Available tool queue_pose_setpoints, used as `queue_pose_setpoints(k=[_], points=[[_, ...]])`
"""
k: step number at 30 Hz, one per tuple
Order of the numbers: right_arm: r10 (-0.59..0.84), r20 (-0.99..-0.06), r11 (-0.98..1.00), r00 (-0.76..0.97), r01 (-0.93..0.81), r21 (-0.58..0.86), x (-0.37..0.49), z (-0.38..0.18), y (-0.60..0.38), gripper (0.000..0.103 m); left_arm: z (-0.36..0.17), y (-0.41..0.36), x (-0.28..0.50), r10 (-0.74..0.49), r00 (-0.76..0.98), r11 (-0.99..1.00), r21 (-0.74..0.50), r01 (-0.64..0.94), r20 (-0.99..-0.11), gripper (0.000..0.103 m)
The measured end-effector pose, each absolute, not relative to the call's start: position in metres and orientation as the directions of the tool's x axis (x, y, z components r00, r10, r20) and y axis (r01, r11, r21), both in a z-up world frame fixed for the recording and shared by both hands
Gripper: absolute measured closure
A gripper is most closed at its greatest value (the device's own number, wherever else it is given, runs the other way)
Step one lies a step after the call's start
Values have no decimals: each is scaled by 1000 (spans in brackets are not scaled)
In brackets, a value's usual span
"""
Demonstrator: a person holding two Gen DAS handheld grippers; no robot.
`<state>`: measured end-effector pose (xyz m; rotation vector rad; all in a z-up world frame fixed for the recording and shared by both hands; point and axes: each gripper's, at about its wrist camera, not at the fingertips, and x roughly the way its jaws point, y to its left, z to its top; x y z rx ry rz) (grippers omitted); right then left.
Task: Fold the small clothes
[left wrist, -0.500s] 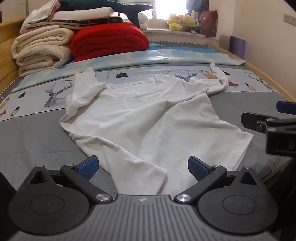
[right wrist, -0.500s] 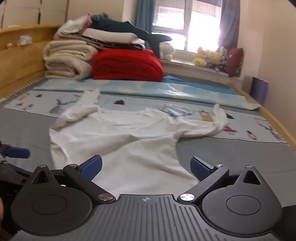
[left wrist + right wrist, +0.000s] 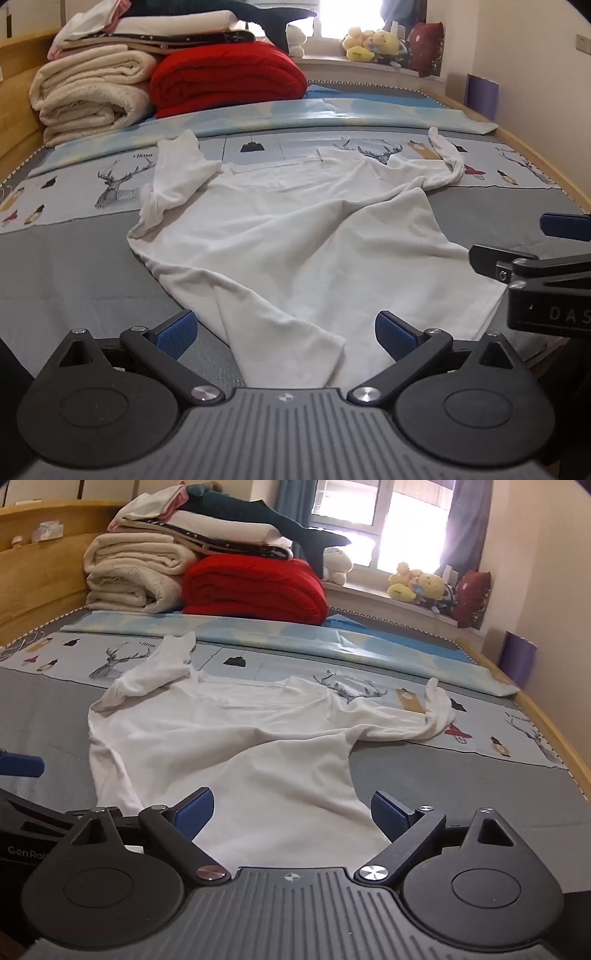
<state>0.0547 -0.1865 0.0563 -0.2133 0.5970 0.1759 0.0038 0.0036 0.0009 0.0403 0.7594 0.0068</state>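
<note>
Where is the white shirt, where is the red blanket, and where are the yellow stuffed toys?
white shirt (image 3: 295,240): left wrist view, middle of its body.
red blanket (image 3: 229,77): left wrist view, front of the folded stack.
yellow stuffed toys (image 3: 421,583): right wrist view, middle of the bunch on the windowsill.

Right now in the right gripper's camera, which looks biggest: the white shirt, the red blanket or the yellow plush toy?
1. white shirt, though it lies nearest the camera
2. red blanket
3. yellow plush toy, farthest away on the windowsill
</note>
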Motion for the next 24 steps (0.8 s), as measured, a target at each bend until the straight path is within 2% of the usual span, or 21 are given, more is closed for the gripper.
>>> queue_pose_setpoints(k=[24], points=[[117,-590,962,799,-238,-131,59,50,-185,13,0,0,2,43,730,998,57,-5,-682,1]])
